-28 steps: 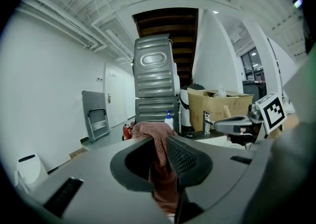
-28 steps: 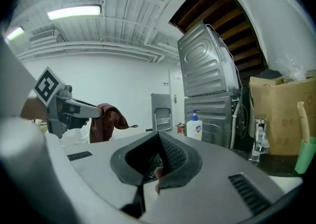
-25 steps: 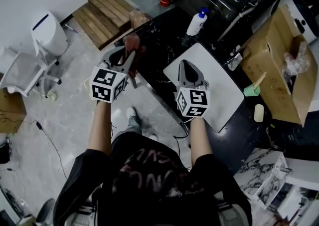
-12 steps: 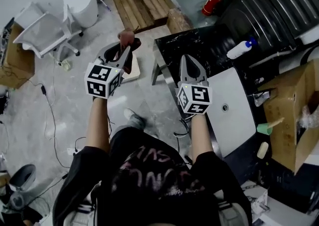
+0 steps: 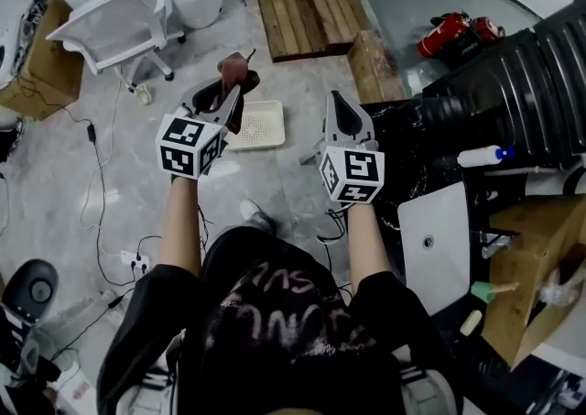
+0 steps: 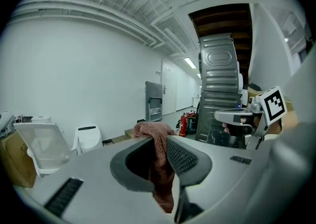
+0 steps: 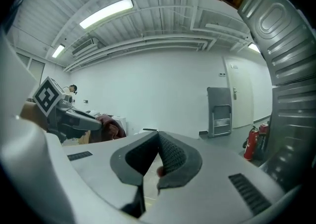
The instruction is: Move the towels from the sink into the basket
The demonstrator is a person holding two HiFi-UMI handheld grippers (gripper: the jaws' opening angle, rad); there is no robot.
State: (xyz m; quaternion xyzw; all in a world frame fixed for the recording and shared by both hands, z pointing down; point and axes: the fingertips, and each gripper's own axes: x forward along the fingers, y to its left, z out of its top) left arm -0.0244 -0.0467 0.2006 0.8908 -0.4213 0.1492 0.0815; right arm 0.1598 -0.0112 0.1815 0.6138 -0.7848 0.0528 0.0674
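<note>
- The left gripper (image 5: 230, 95) is clamped on a reddish towel (image 5: 235, 66), held in the air just left of the white basket (image 5: 268, 133) on the floor.
- The right gripper (image 5: 336, 100) is closed and empty.
- This looks like the carrying step. The next move calls for bringing the towel over the basket and releasing it.

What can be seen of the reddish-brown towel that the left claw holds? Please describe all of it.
The reddish-brown terry towel is small, soft and crumpled, with a nubby, looped weave. The left claw is shut on its middle. A bunched part sticks out past the jaw tips, and the rest hangs down between the jaws. It is held up in the air, and only the claw touches it.
</note>
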